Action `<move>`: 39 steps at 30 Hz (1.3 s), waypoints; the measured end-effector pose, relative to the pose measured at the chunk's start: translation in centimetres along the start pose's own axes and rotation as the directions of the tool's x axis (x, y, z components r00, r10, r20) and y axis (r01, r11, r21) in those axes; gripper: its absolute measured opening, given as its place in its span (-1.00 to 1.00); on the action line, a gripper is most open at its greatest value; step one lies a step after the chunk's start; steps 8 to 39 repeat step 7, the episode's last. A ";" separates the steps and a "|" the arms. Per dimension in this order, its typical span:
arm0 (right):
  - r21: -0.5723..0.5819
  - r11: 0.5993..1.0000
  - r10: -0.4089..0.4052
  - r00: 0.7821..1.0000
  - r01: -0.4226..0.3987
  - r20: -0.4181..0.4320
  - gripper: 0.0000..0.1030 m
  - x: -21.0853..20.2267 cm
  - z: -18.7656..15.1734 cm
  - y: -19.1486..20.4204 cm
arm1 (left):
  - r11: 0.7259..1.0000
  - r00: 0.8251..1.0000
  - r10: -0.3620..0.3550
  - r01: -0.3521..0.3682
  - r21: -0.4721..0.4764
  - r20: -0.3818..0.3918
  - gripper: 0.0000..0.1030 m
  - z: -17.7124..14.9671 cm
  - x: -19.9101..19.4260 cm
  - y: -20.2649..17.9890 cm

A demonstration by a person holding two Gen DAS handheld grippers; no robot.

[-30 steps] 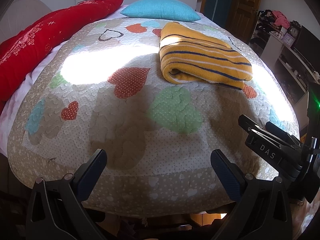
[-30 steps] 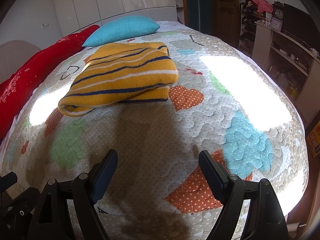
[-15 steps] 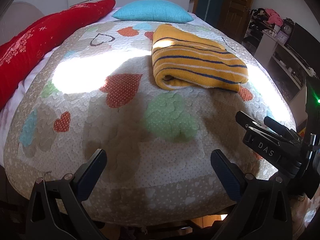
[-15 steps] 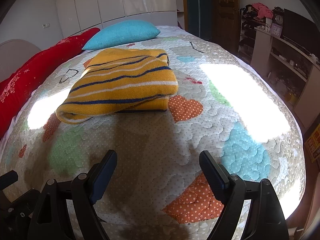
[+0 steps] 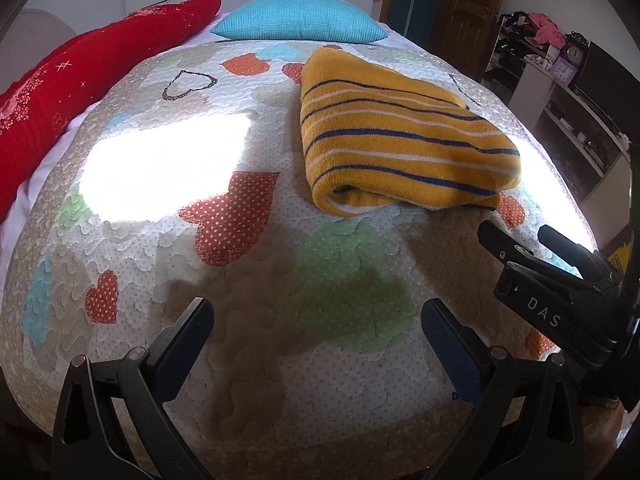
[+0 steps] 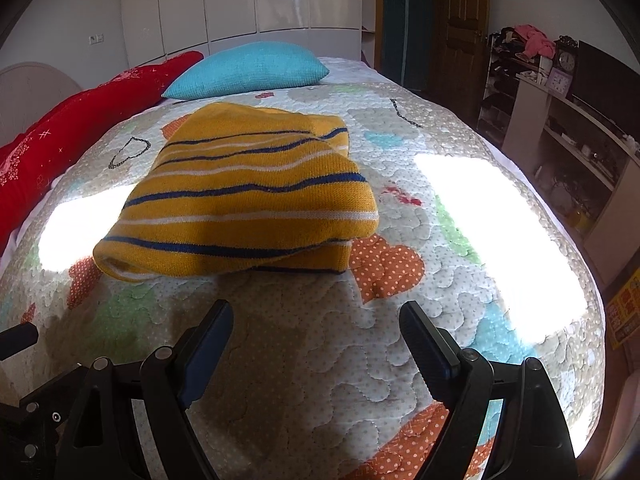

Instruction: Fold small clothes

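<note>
A yellow knit garment with blue and white stripes (image 5: 400, 140) lies folded on the heart-patterned quilt (image 5: 248, 264), right of the middle; it also shows in the right wrist view (image 6: 248, 196). My left gripper (image 5: 316, 332) is open and empty, low over the quilt, short of the garment. My right gripper (image 6: 316, 328) is open and empty, just short of the garment's near folded edge. The right gripper also shows from the side at the right of the left wrist view (image 5: 532, 252).
A teal pillow (image 5: 300, 20) and a long red cushion (image 5: 72, 80) lie at the head and left side of the bed. Shelves with clutter and a clock (image 6: 568, 92) stand to the right. Bright sun patches (image 6: 500, 216) fall on the quilt.
Both grippers have moved forward over the bed toward the folded garment, which looks larger and nearer now. Both stay open and empty.
</note>
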State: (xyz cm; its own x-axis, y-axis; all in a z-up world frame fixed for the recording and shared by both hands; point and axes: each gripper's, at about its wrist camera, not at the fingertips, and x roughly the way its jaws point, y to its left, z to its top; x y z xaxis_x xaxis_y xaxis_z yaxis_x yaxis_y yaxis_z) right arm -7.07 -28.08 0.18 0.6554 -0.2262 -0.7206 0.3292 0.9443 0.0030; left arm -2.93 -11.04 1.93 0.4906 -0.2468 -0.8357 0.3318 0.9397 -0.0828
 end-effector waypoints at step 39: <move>0.013 1.000 0.016 0.999 -0.017 0.043 0.73 -0.3 0.9 -0.7 | 1.000 1.000 -0.023 0.023 0.015 0.000 1.00 1.0 0.8 -0.5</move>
